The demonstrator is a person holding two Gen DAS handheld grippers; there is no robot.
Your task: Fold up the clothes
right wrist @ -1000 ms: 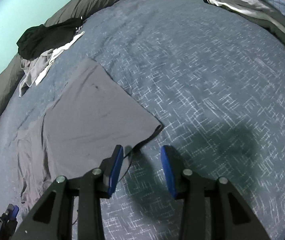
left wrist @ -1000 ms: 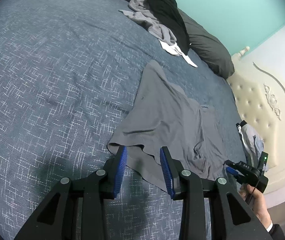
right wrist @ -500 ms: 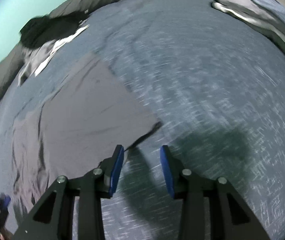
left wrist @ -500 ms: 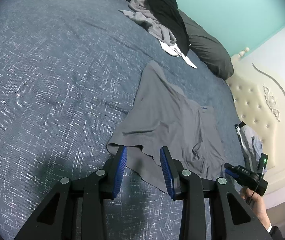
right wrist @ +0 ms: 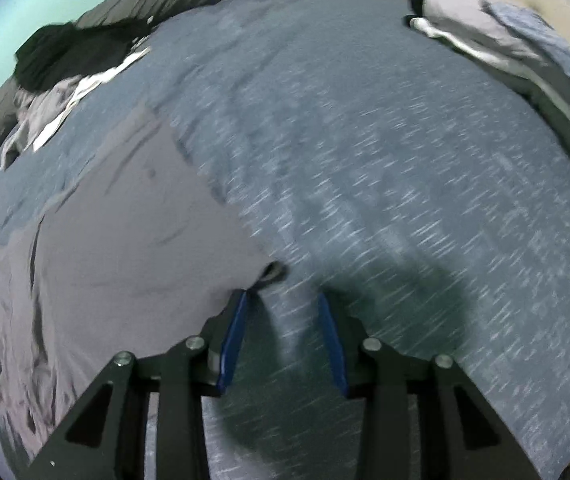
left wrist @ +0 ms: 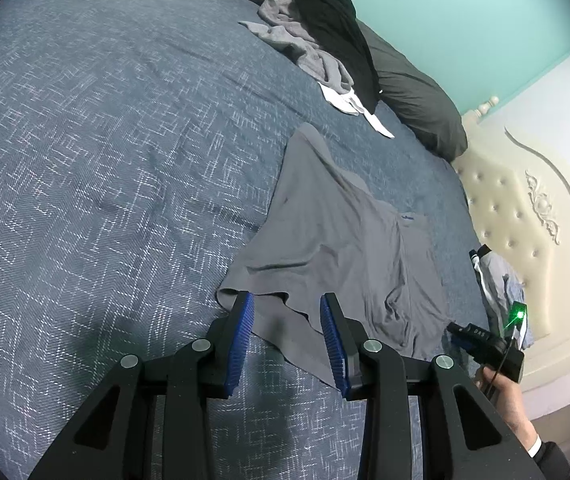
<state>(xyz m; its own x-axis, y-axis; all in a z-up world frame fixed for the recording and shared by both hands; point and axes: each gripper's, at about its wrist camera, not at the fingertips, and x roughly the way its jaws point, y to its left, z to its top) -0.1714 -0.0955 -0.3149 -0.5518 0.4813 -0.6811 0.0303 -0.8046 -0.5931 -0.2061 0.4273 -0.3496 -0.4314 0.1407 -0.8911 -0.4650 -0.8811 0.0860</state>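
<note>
Left tool (left wrist: 287, 312) part open, empty, fingers straddling near hem of grey garment (left wrist: 337, 240). Right tool (right wrist: 283, 308) part open, empty, just beside garment's corner; view blurred. Garment spread flat on bed (left wrist: 105, 140), clothes pile (left wrist: 321, 36) beyond.

right wrist view: motion-blurred | bedspread (right wrist: 385, 168) weave smeared | folded pile (right wrist: 525, 52) cut off at edge

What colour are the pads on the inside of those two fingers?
Bright blue, on black fingers. The pads show most sharply in the left wrist view.
</note>
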